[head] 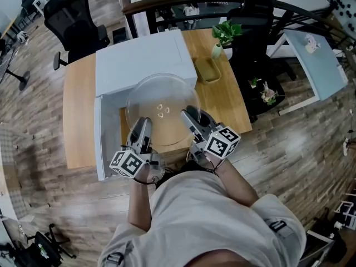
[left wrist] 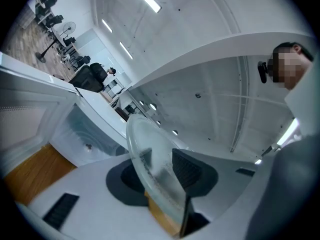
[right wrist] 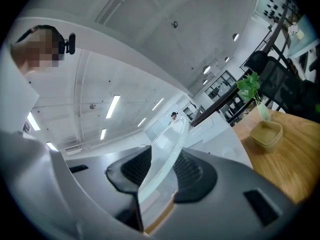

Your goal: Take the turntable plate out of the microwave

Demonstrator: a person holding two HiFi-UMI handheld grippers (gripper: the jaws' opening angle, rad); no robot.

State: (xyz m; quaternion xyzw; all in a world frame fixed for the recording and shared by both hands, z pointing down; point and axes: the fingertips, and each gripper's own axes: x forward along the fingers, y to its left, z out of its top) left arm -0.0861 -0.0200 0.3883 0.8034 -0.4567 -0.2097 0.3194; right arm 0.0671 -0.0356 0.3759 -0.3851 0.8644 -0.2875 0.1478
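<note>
Head view: we are holding the turntable plate [head: 161, 102] just outside the microwave [head: 139, 60], above the counter [head: 78, 115]. The jaws of the left gripper [head: 142, 124] and right gripper [head: 190, 115] are clamping its near rim. We are judging that both should be staying level, since the glass may slip.
</note>
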